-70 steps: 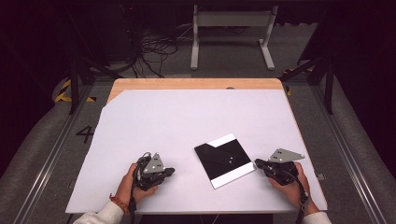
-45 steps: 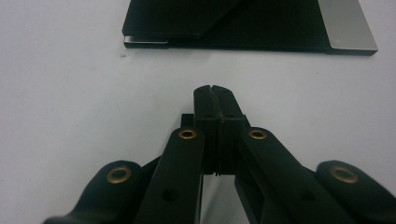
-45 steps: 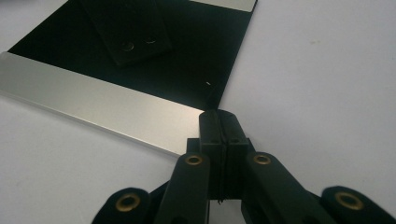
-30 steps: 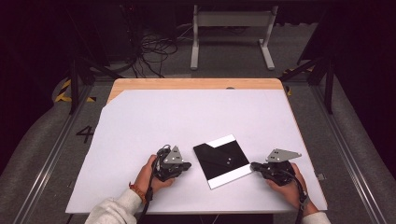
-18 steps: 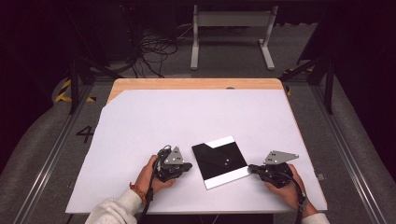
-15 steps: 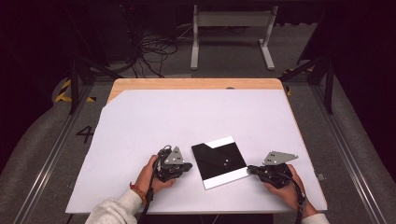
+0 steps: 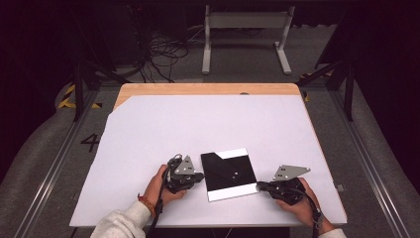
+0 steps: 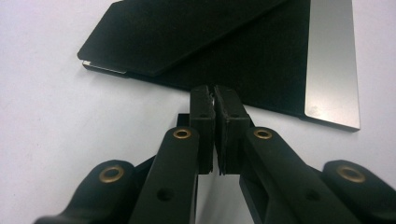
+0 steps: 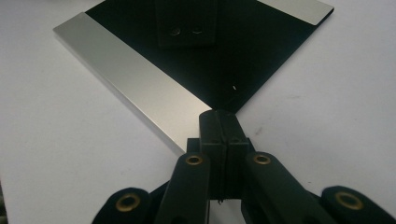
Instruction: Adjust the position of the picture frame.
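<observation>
Big white table cover (image 7: 208, 134), matte, smooth, one far-left corner cut off at an angle; lies on a light wood tabletop (image 7: 208, 89), wood showing as a strip along far edge. Grey carpet floor w/ metal rails either side; tangle of black cables (image 7: 161, 52) and a white metal stand (image 7: 245, 29) beyond the far edge, well apart from the work.

Near the front edge, centre: flat black square board (image 7: 229, 174), thin, matte, w/ shiny silver strips along two opposite edges. Seen close from left gripper view, a second black sheet (image 8: 187, 32) lying on top, folded diagonally, rounded corners, slightly fuzzy surface. Nothing else on the cover near it; path to it clear on both sides.

Left gripper (image 7: 197, 177) just left of board, tips at its left edge (image 8: 213, 93); jaws all but closed, thin slit between pads, nothing seen gripped. Have just been easing apart slightly.

Right gripper (image 7: 259, 186) at board's front-right corner; in right gripper view (image 9: 219, 116) jaws pressed together, tips touching the corner where black meets silver strip. Can't tell if corner is pinched.
</observation>
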Available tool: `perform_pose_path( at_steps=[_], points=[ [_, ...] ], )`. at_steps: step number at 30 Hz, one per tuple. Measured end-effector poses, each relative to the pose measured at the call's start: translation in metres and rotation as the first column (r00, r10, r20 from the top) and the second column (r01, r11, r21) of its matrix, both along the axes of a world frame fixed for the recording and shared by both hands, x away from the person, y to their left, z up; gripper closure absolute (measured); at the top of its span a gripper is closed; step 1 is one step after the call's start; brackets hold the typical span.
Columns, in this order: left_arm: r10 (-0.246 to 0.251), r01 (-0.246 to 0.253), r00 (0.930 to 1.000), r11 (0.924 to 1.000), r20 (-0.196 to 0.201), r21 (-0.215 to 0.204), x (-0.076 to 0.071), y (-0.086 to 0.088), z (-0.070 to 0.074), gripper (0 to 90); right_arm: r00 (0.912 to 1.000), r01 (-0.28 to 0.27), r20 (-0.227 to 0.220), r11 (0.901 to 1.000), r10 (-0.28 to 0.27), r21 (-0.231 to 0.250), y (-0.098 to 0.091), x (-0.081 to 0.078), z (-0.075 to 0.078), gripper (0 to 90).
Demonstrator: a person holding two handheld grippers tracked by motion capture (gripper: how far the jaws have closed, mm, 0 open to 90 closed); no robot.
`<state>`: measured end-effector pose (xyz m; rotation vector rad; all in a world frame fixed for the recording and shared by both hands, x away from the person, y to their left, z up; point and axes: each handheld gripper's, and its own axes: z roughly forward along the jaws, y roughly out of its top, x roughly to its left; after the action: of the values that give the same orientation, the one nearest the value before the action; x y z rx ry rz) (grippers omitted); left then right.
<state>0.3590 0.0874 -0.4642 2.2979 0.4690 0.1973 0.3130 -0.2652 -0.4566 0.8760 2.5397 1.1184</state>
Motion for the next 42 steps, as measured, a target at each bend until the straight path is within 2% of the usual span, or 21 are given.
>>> perform_pose_path(
  at_steps=[8,11,13,16,20,24,39,42],
  points=[
    [-0.005,0.005,1.0000,1.0000,0.008,0.008,0.006,-0.007,0.002,85.0,0.9998,-0.020,-0.003,0.9998,0.020,-0.004,0.003,-0.001,0.000,90.0],
    [0.025,-0.025,0.9997,0.9996,0.002,-0.010,0.013,-0.008,0.003,85.4,0.9996,-0.028,0.010,0.9996,0.028,0.001,0.003,-0.002,-0.001,90.0],
    [0.029,-0.029,0.9996,0.9995,-0.007,-0.013,0.014,-0.008,0.003,86.0,0.9996,-0.028,0.006,0.9996,0.028,0.005,0.002,-0.002,-0.001,90.0],
    [0.027,-0.027,0.9996,0.9996,0.011,0.008,0.014,-0.010,0.004,86.1,0.9997,-0.026,-0.002,0.9996,0.026,0.009,0.002,-0.001,-0.001,90.0],
    [0.029,-0.029,0.9996,0.9996,0.005,-0.003,0.015,-0.009,0.003,86.3,0.9997,-0.024,-0.007,0.9996,0.024,0.018,0.001,-0.001,-0.001,90.0],
    [0.028,-0.029,0.9994,0.9996,0.021,0.009,0.016,-0.012,0.004,87.0,0.9996,-0.028,0.002,0.9996,0.028,0.008,0.002,-0.001,-0.001,90.0],
    [0.048,-0.048,0.9987,0.9988,0.015,0.003,0.030,-0.019,0.004,89.4,0.9997,-0.019,-0.011,0.9996,0.020,0.020,0.001,0.000,-0.001,90.0],
    [0.056,-0.056,0.9982,0.9984,0.023,-0.011,0.033,-0.020,0.004,89.5,0.9999,-0.016,0.006,0.9998,0.016,0.015,0.002,-0.001,-0.002,90.0]
  ],
)
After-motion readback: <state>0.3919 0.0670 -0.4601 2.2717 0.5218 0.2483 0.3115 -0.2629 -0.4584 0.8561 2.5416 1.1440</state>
